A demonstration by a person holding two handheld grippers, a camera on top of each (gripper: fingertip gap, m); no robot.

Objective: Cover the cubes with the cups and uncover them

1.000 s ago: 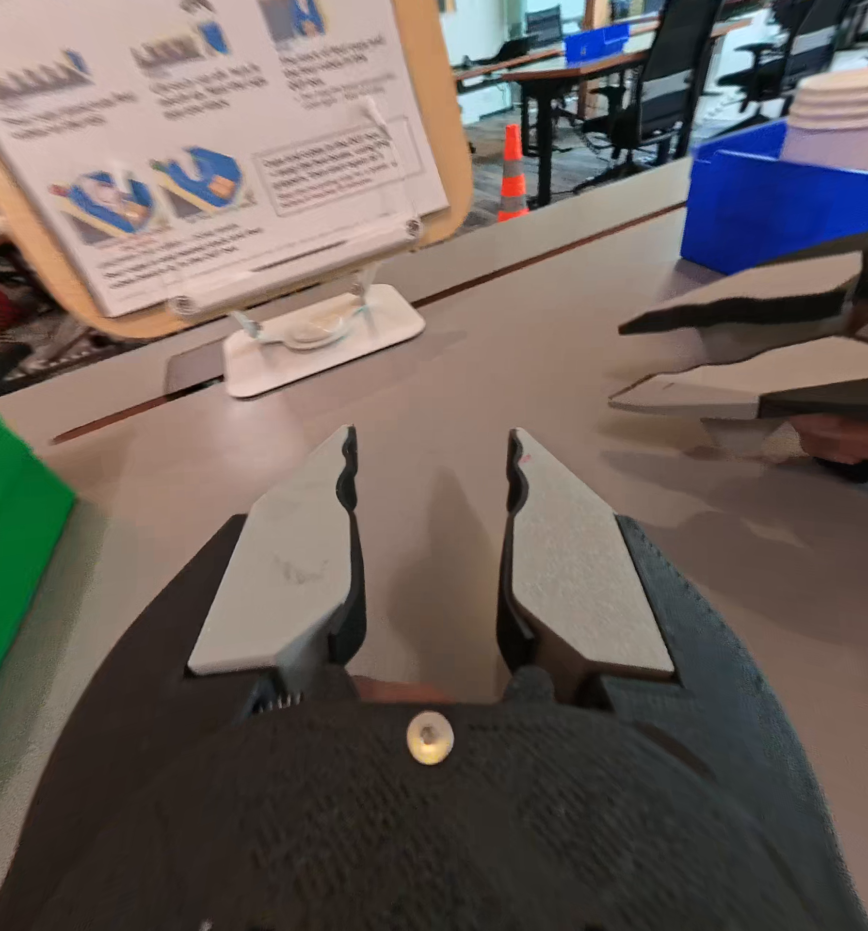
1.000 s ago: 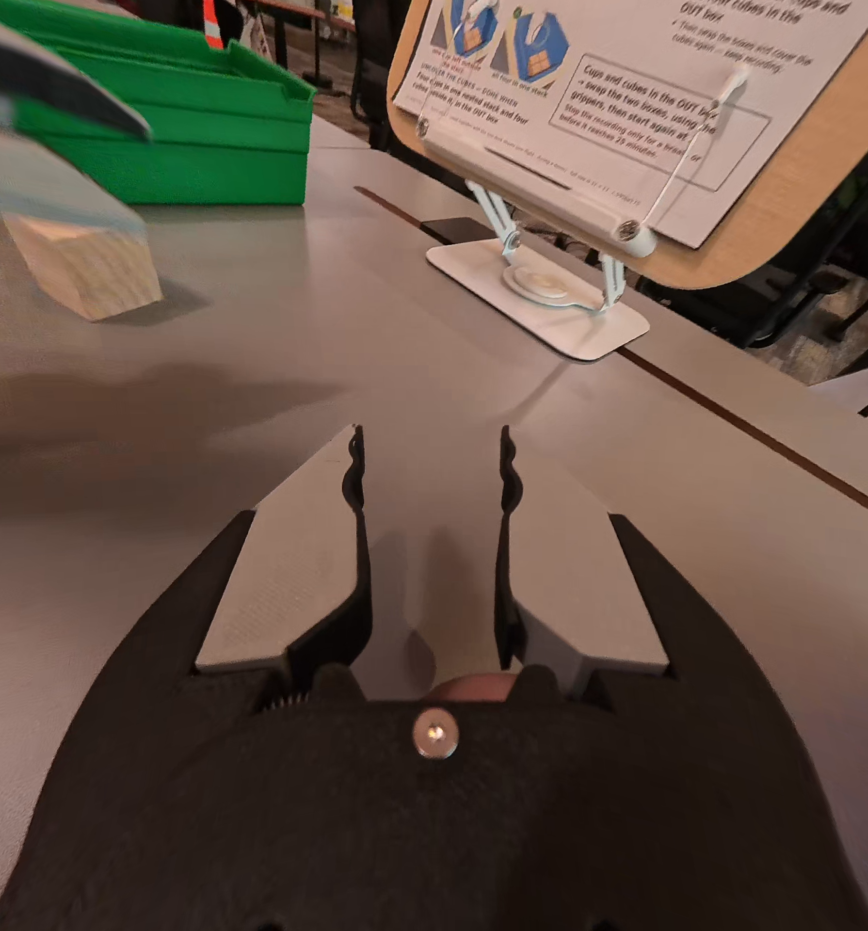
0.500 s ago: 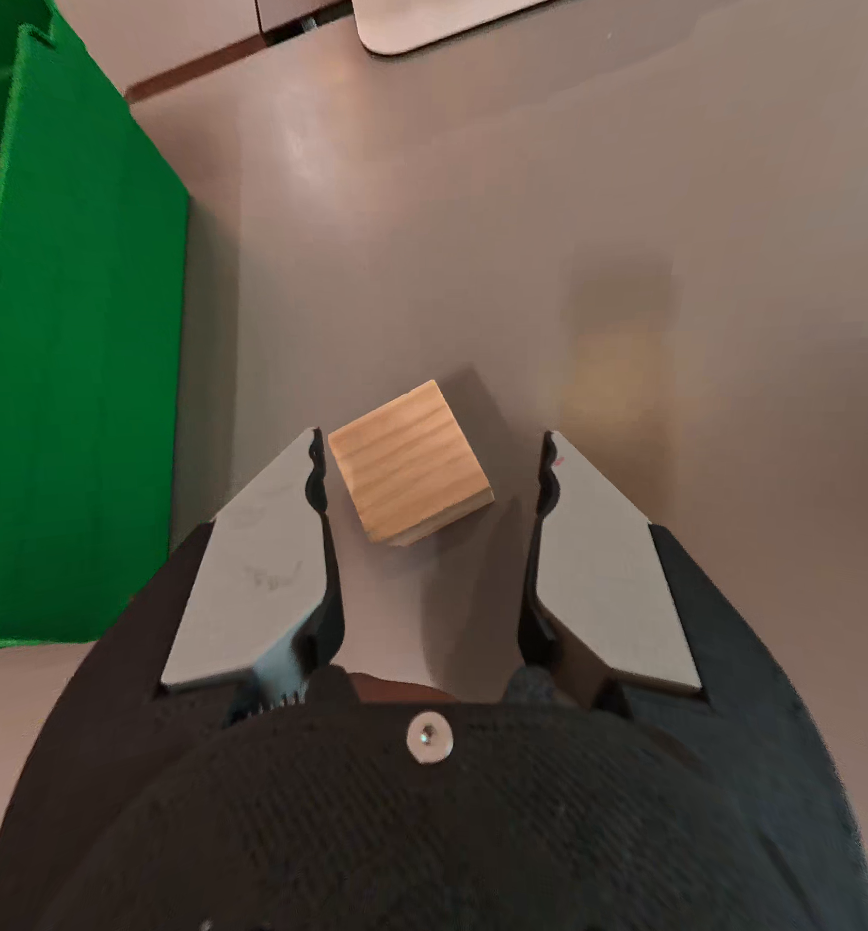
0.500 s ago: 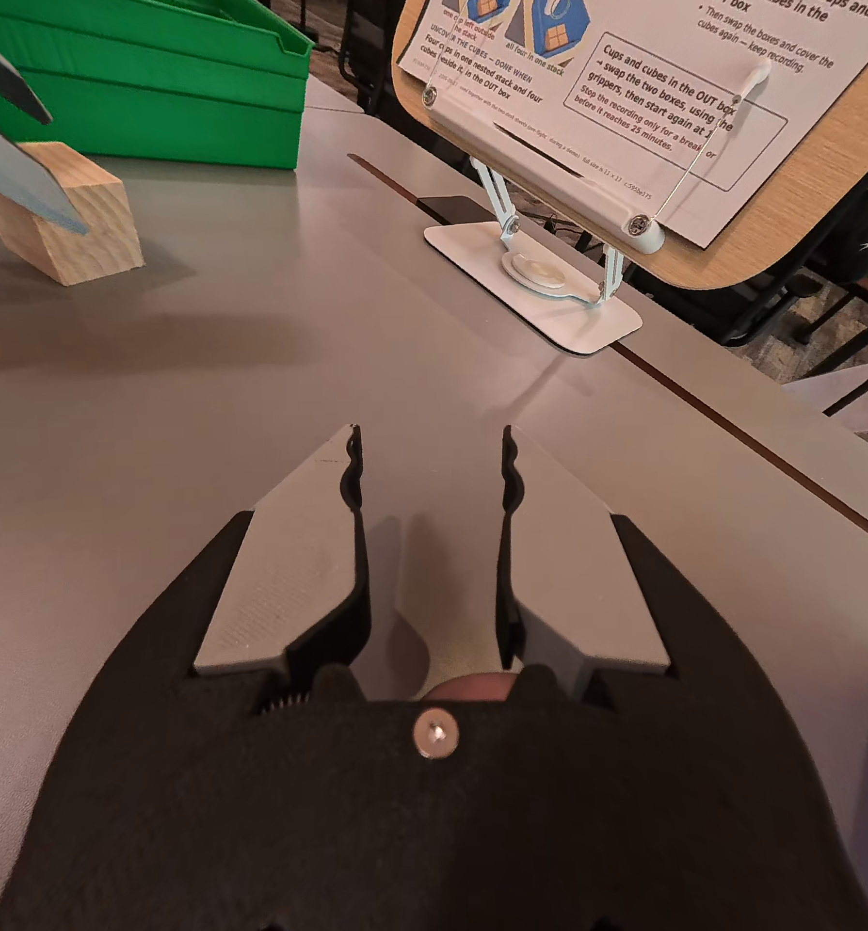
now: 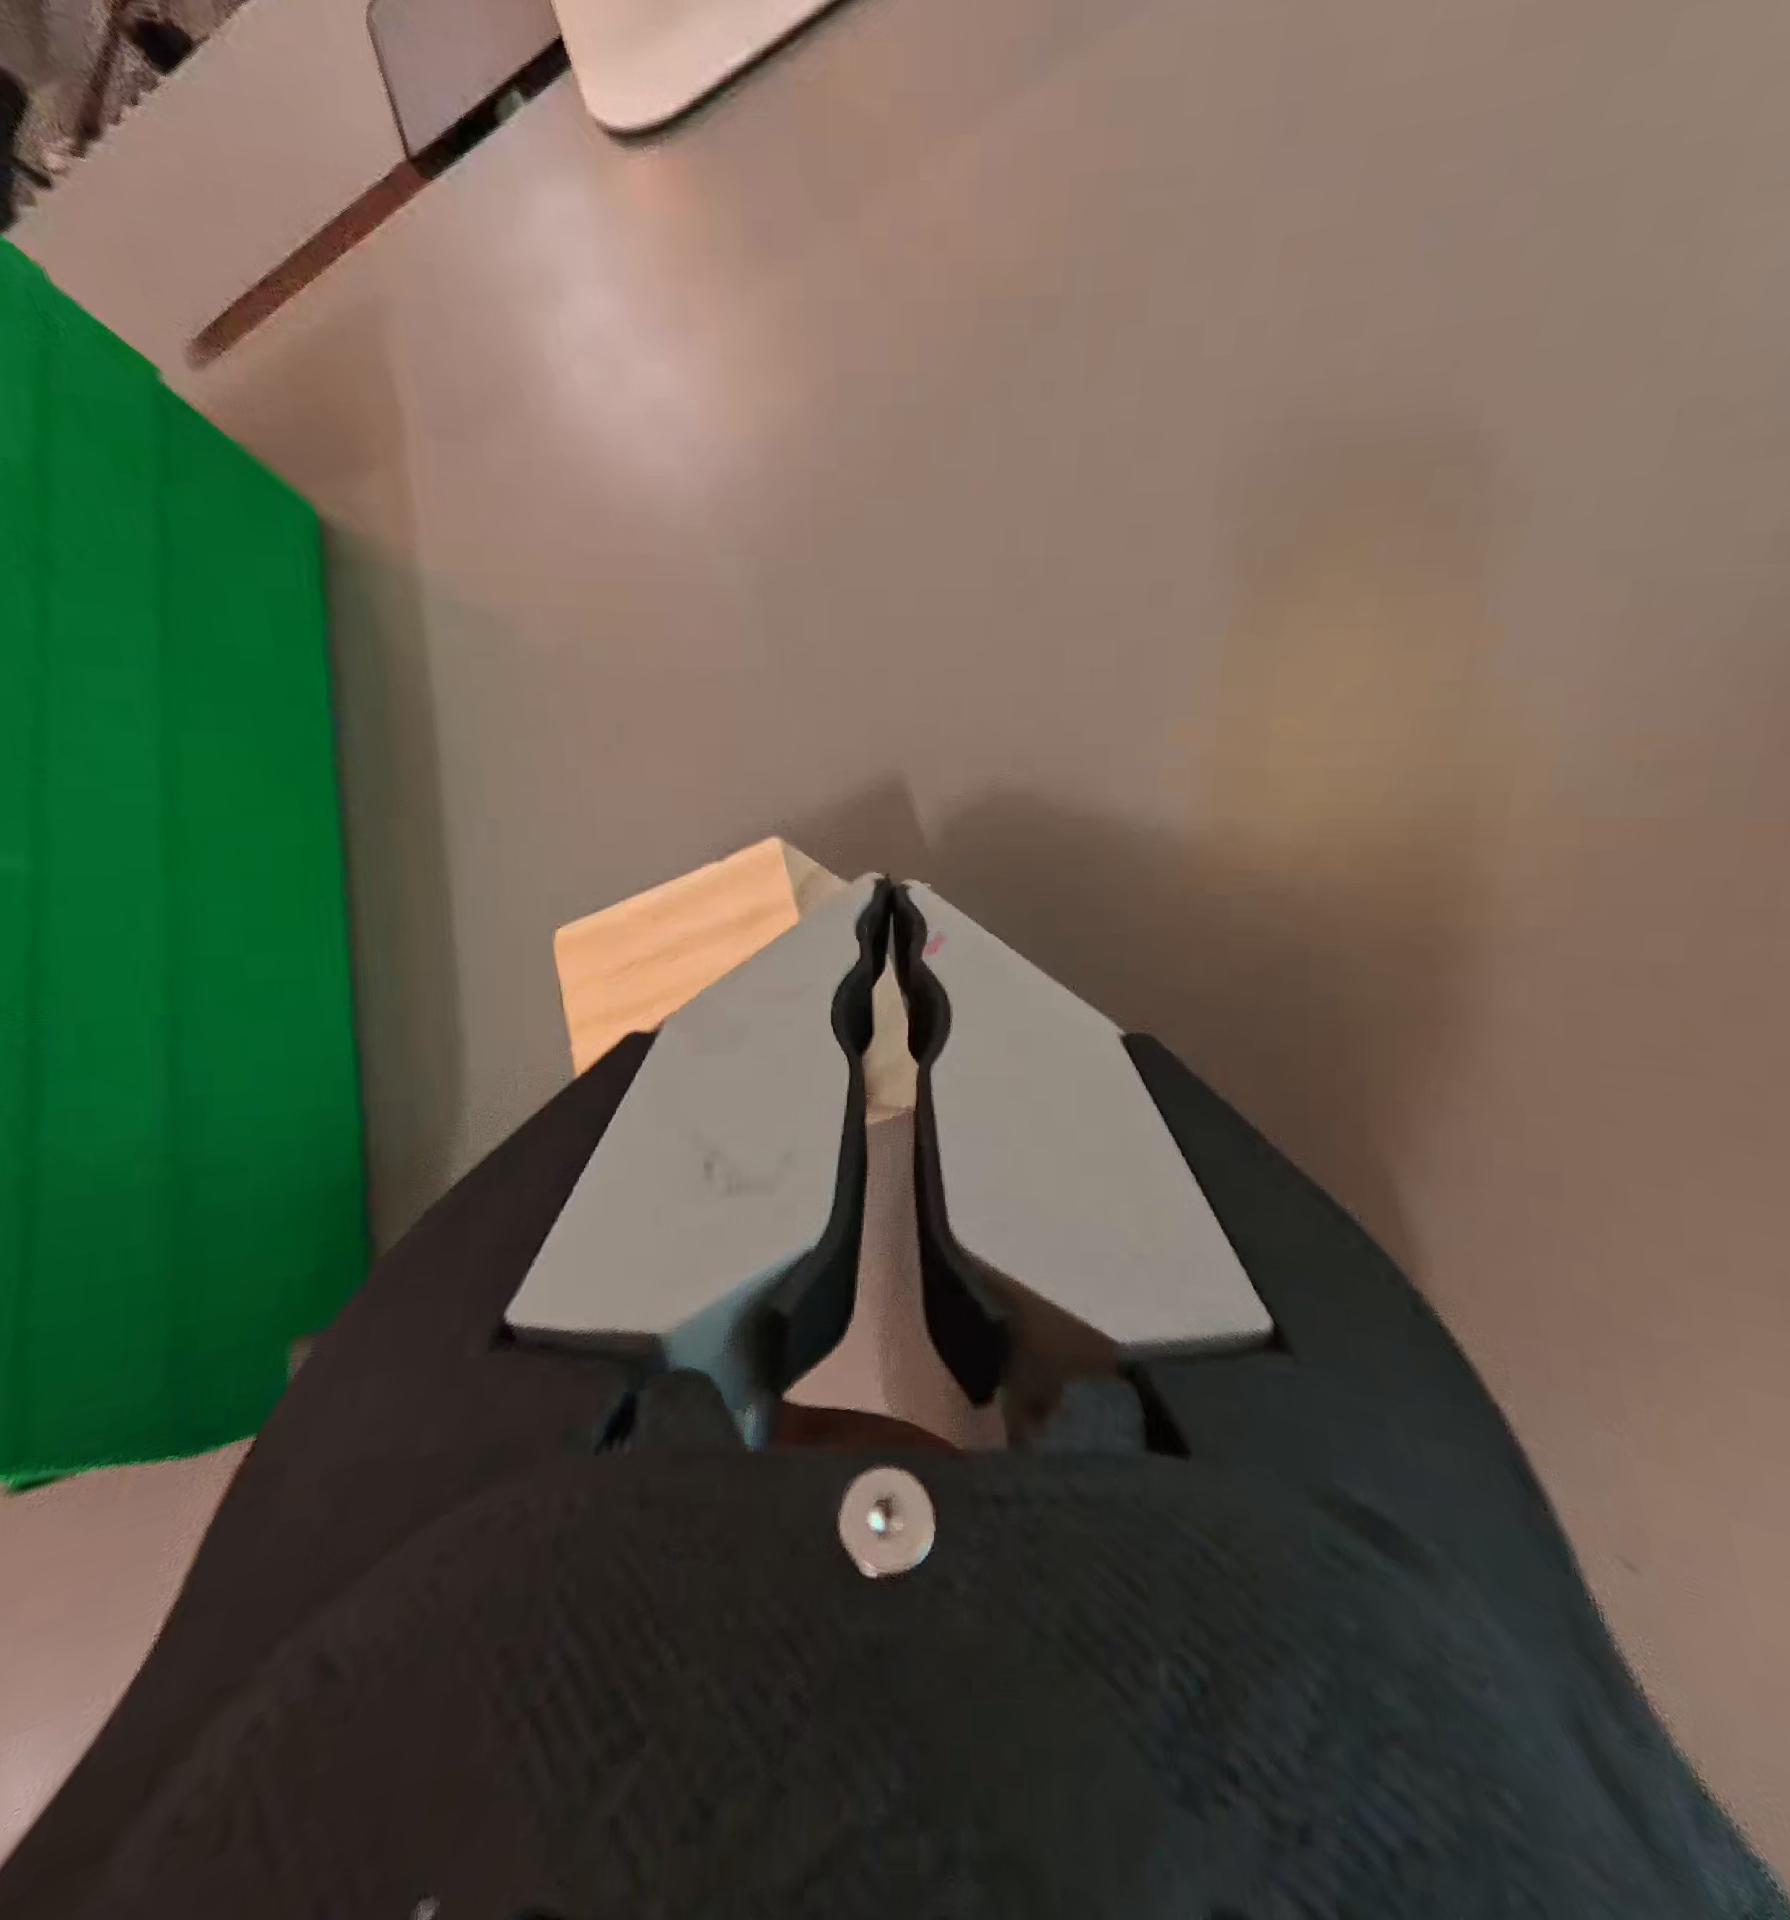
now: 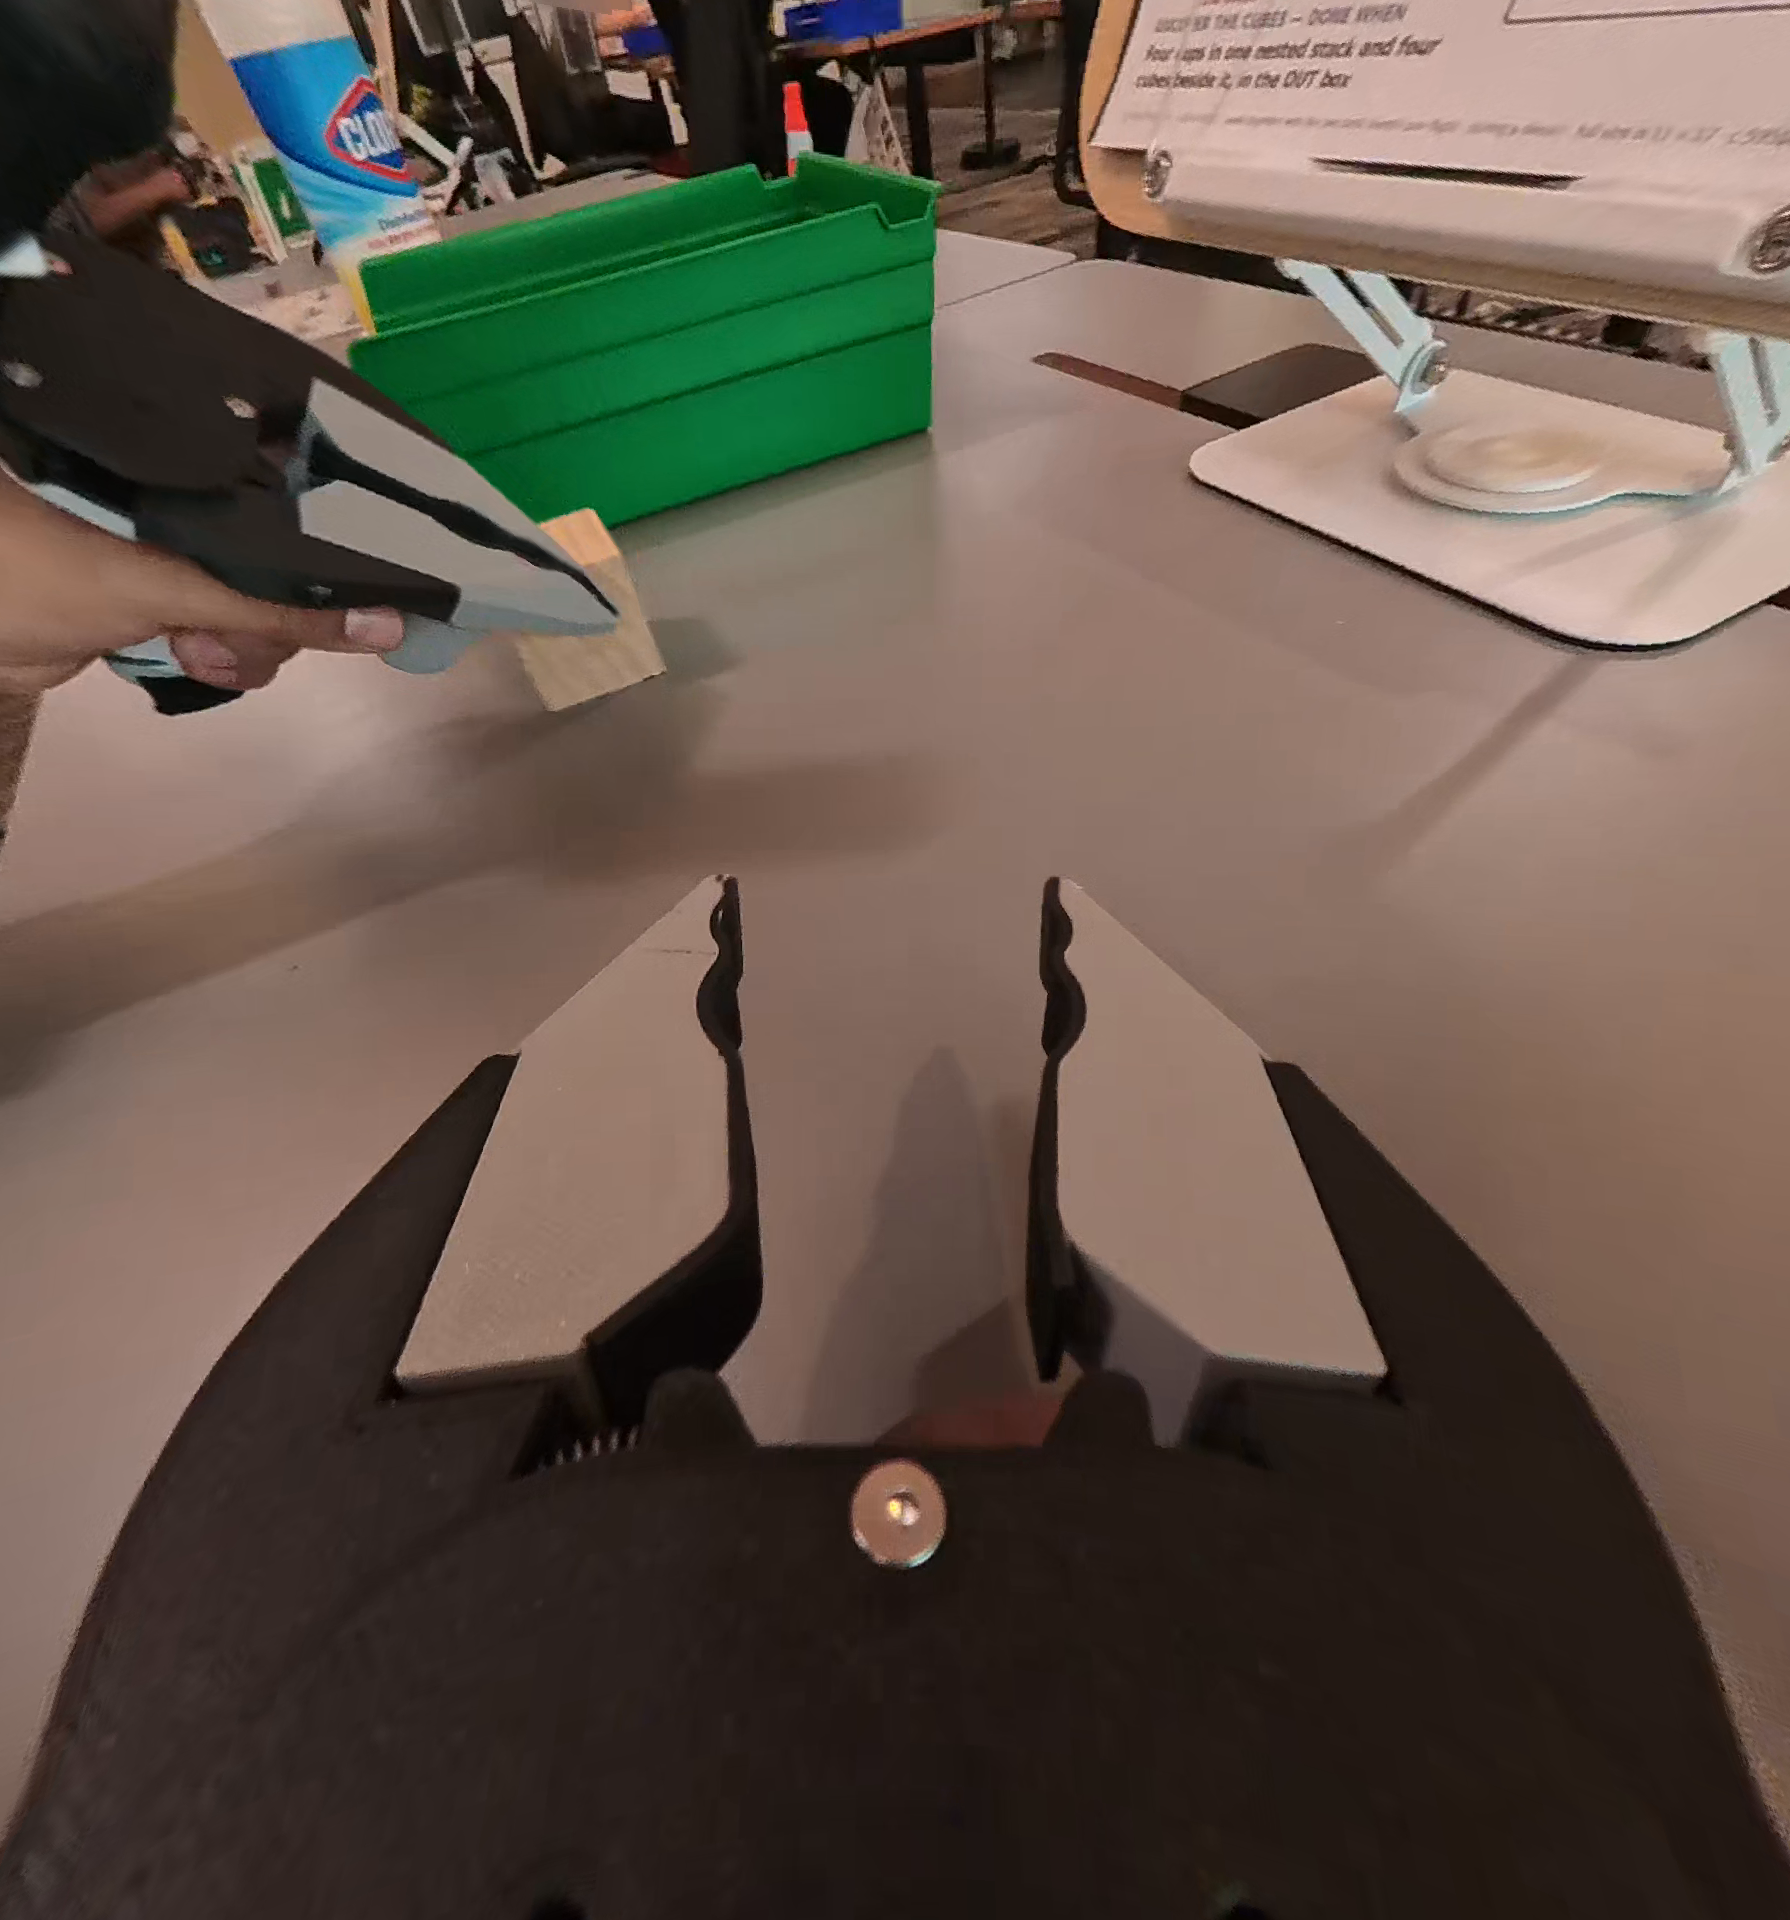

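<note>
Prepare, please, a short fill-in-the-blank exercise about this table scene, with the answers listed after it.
1. The cube on the grey table is made of ____.
2. The bin behind the cube is ____ in colour.
3. The right hand-held gripper has its jaws ____ with nothing between them.
4. The left hand-held gripper has its jaws ____.

Answers: wood; green; open; shut

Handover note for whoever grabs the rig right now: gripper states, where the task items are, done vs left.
Left gripper: jaws closed together, nothing between them, tips just above the wooden cube.
Right gripper: open, empty, over bare table.
Cube sits uncovered on the table, beside the green bin.
No cups in view now.
Done: one cube placed out. Left: fetch cups, cover the cubes, uncover them.
</note>
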